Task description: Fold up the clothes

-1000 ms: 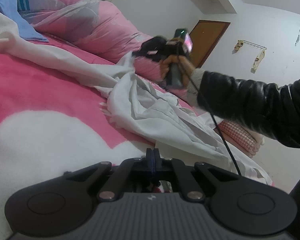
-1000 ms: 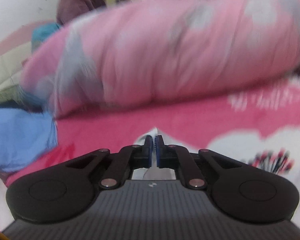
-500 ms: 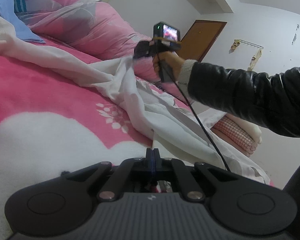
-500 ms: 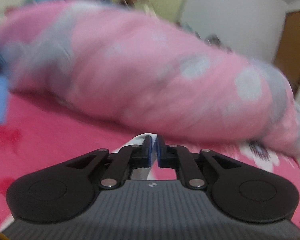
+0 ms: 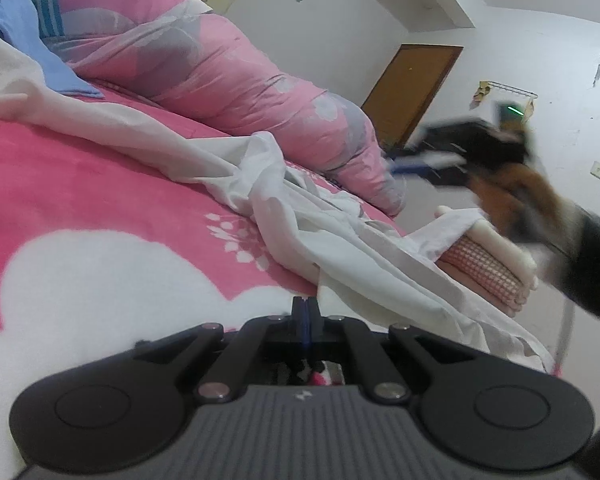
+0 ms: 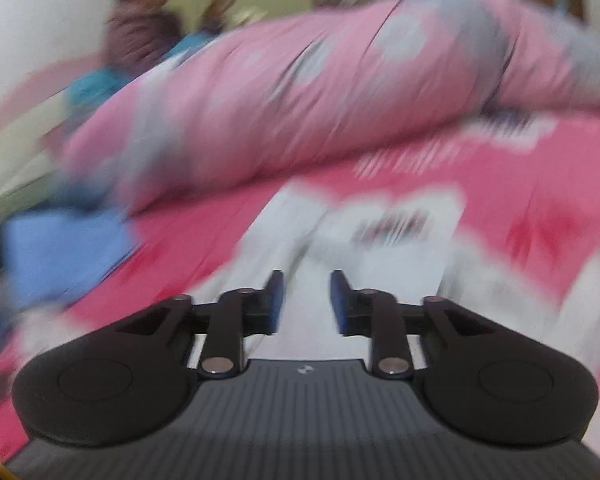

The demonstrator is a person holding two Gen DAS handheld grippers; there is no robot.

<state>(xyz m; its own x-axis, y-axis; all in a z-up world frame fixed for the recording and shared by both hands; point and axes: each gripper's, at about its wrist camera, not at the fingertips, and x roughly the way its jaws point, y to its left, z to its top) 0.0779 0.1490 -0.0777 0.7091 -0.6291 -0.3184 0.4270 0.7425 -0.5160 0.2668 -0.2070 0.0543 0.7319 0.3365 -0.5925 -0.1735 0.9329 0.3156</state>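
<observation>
A white garment (image 5: 300,216) lies crumpled across the pink and white blanket (image 5: 100,184) on the bed. My left gripper (image 5: 306,308) rests low on the blanket, shut, with the garment's near edge running down into its tips. In the left wrist view my right gripper (image 5: 412,160) is a blur in the air past the garment's far end, held by a hand with a black sleeve. The right wrist view is blurred: my right gripper (image 6: 306,300) stands open over the white garment (image 6: 284,240), with nothing between its fingers.
A rolled pink quilt (image 5: 220,80) runs along the far side of the bed. A blue cloth (image 5: 24,36) lies at the left. A folded stack with a pink checked piece (image 5: 488,272) sits at the bed's right edge. A person (image 6: 140,32) sits behind the quilt.
My right gripper was shut on the white garment and is now open, off the cloth. It has swung to the right, and the garment's lifted part has dropped. My left gripper has stayed put.
</observation>
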